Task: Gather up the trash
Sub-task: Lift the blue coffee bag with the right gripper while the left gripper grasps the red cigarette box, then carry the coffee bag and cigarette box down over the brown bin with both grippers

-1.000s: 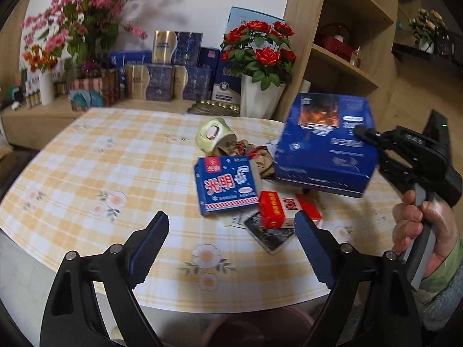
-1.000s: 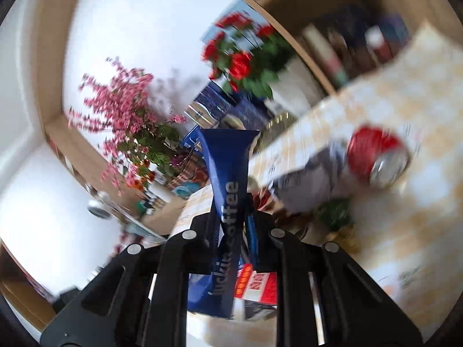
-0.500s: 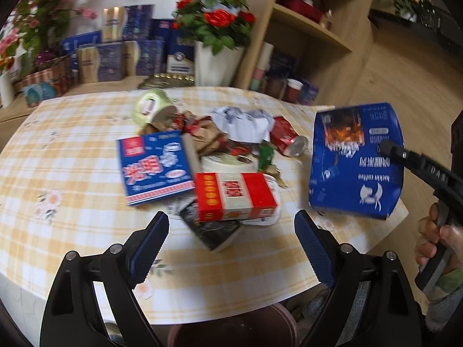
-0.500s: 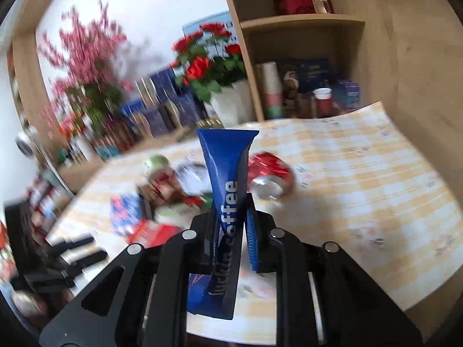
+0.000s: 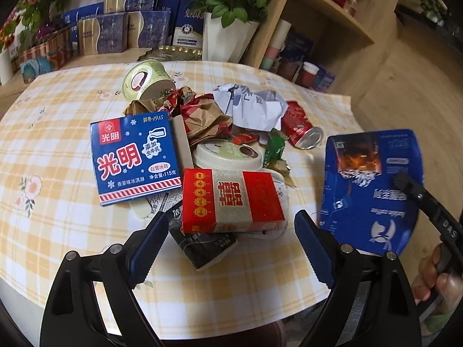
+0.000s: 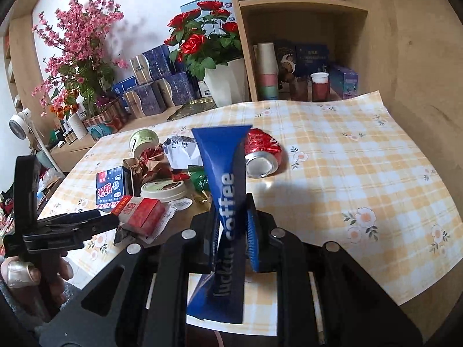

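Right wrist view: the right gripper (image 6: 231,245) has its jaws clamped on a flat blue paper coffee bag (image 6: 225,202), held up over the near edge of the yellow checked counter (image 6: 361,173). The left gripper (image 5: 231,248) has its jaws wide apart, with nothing in them, just in front of a red and grey cardboard box (image 5: 231,199). That box sits on a trash pile beside a blue ice cream box (image 5: 133,156), a crushed red can (image 5: 301,127) and crumpled white paper (image 5: 249,107)

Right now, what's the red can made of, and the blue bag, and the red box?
Red can: looks like thin metal, with a shiny silver end and a dented side.
Blue bag: probably glossy printed paper, flat with sharp creases where it is pinched.
Red box: seems glossy printed cardboard, with straight edges and folded corners.
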The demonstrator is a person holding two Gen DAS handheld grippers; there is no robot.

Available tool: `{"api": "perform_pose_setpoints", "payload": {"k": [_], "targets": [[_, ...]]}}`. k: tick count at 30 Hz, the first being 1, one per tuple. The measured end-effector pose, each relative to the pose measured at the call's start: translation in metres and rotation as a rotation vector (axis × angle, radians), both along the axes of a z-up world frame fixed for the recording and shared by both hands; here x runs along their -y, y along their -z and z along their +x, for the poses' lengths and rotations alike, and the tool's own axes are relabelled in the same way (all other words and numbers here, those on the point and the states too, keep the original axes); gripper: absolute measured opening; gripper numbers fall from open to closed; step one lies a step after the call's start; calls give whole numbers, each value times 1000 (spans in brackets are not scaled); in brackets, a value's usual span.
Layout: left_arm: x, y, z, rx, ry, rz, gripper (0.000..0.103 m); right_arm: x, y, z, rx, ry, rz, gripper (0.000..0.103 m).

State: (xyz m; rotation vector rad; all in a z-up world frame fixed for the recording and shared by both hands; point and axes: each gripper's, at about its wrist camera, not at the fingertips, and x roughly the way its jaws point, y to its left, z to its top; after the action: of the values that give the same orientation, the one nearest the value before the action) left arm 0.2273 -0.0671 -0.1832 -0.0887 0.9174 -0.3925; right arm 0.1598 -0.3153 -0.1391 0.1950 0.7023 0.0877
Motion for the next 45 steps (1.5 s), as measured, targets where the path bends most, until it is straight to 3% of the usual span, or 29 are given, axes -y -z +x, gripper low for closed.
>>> {"api": "perform_pose_setpoints", "payload": {"k": [13,23,27,35,45], "targets": [[38,18,30,-21,-24,173,90,-7,0,-4,19,-55,-10,20],[30,31,43,-96,-57,137,88,-5,0,-6,26,-62,0,20],[31,21,33,-66,-27,133,88,-2,0,-7,21,-49,11,19],[11,-23,-1,2,-27,46,88,0,-13,-18,38,-51,44,19],[-33,-57,-79,94,-73,73,88,-11,-31,-54,11,-140,164,19]]}}
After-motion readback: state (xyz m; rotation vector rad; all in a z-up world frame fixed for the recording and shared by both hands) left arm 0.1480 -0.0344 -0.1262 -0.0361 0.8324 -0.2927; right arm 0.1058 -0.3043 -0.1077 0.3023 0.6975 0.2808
